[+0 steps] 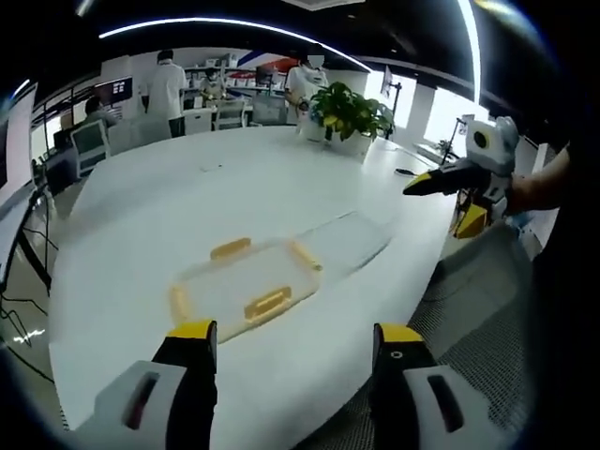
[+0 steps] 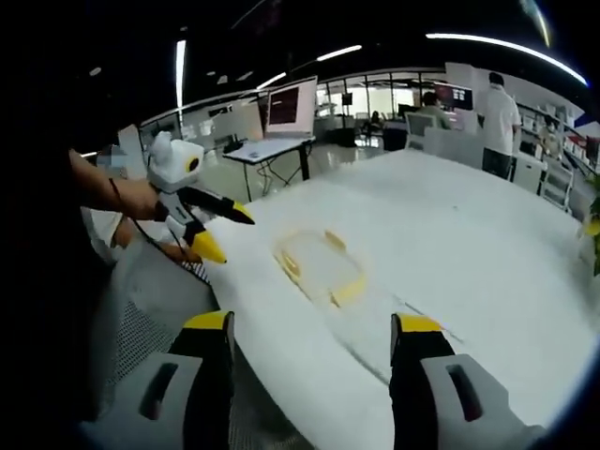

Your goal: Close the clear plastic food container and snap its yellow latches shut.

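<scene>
The clear plastic container (image 1: 246, 281) lies on the white table (image 1: 187, 187), its yellow latches (image 1: 267, 303) splayed outward on all sides. A clear flat piece (image 1: 354, 240), seemingly the lid, lies just right of it. My left gripper (image 1: 295, 336) hovers open over the table's near edge, short of the container, nothing between its fingers. My right gripper (image 1: 452, 201) is held in the air off the table's right edge, jaws apart. In the right gripper view the container (image 2: 319, 264) lies ahead of my open right gripper (image 2: 312, 325), and the left gripper (image 2: 225, 232) hangs open at the left.
A potted plant (image 1: 352, 112) stands at the table's far side. A grey mesh chair (image 1: 487, 309) sits under the table's near edge. People (image 1: 169, 89) and desks with monitors (image 2: 291, 105) are far behind.
</scene>
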### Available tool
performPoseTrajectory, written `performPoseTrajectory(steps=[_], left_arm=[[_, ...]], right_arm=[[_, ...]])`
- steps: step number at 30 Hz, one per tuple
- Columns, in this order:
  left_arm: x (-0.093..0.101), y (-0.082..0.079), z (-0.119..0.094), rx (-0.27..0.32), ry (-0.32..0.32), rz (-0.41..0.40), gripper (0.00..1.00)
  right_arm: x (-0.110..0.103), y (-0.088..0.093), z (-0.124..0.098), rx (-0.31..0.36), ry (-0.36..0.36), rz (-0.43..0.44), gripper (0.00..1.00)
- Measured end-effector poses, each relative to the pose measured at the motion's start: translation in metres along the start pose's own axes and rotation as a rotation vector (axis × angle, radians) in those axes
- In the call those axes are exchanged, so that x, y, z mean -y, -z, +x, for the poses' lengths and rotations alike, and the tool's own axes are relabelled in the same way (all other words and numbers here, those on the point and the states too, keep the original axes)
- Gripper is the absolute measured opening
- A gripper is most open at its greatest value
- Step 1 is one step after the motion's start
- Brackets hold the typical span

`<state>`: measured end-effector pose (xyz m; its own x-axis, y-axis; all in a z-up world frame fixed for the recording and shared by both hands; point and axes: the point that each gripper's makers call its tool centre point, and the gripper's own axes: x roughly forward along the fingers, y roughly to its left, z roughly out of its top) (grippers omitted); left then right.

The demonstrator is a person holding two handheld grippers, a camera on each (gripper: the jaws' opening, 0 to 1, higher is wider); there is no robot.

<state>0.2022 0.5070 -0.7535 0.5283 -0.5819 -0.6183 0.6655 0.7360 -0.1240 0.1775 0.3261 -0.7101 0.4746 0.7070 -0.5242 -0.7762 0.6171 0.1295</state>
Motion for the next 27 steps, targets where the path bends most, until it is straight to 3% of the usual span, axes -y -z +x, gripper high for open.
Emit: performPoseTrajectory(steps=[3,9,16,27], left_arm=[[-0.007,0.002,0.0,-0.007,0.027,0.059,0.63],[-0.013,0.007,0.003,-0.041,0.103,0.083,0.63],[-0.026,0.016,0.006,-0.104,0.131,0.131,0.64],[-0.045,0.012,0.017,-0.141,0.177,0.205,0.63]], right_arm=[[-0.002,-0.004,0.007,-0.014,-0.013,-0.029,0.65],[-0.003,-0.01,0.021,-0.044,-0.022,-0.053,0.63],[0.0,-0.008,0.038,-0.08,-0.013,-0.071,0.6],[0.017,-0.009,0.062,-0.138,-0.008,-0.114,0.61]])
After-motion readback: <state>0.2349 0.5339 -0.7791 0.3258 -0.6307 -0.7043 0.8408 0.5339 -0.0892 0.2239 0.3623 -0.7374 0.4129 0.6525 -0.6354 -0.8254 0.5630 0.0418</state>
